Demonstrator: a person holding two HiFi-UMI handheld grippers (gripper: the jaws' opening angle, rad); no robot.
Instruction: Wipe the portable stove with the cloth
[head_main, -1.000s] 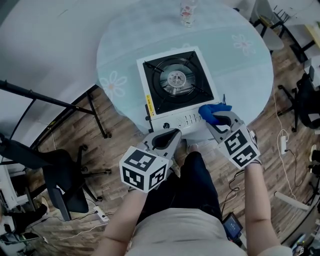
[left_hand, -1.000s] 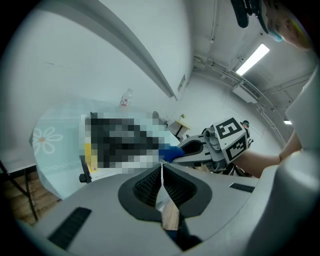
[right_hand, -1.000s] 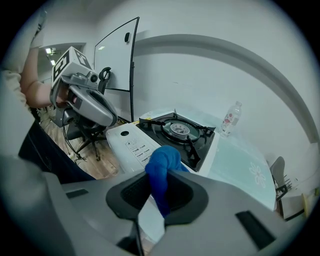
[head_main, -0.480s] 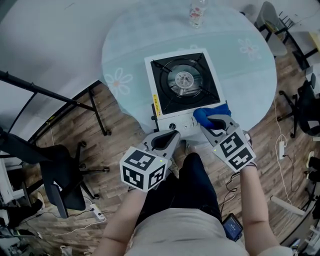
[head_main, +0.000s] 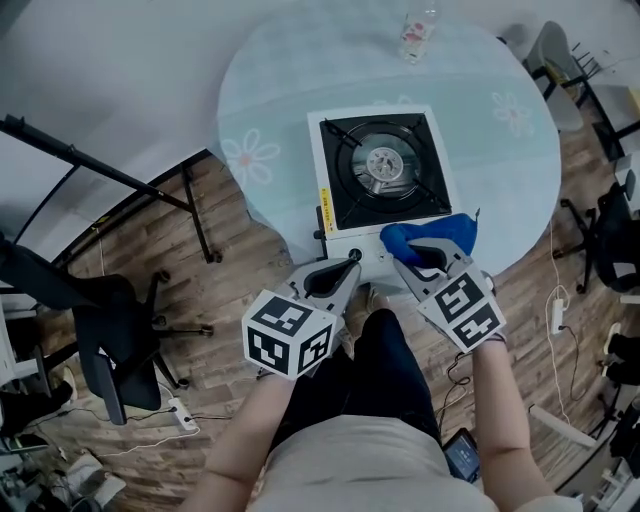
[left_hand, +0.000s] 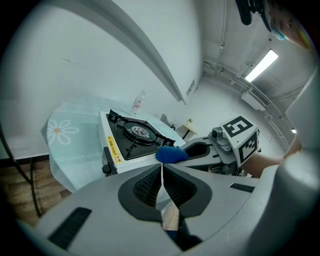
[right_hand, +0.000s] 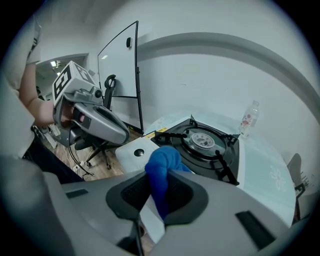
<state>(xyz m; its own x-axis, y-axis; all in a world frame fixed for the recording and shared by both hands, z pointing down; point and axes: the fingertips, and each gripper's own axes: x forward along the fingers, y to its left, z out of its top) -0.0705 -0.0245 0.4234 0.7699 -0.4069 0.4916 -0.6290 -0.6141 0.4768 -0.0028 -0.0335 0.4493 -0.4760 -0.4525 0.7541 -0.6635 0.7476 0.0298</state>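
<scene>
The right hand-held gripper (head_main: 428, 252) was clamped on the blue cloth (head_main: 432, 233), which lay on the near right corner of the portable stove (head_main: 385, 170). The left hand-held gripper (head_main: 340, 272) hung beside the table (head_main: 270, 110) edge with its jaws together and empty.

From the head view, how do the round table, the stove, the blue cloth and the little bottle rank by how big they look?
1. round table
2. stove
3. blue cloth
4. bottle
The bottle stands farthest from the camera, so the order of the last two is unsure.
</scene>
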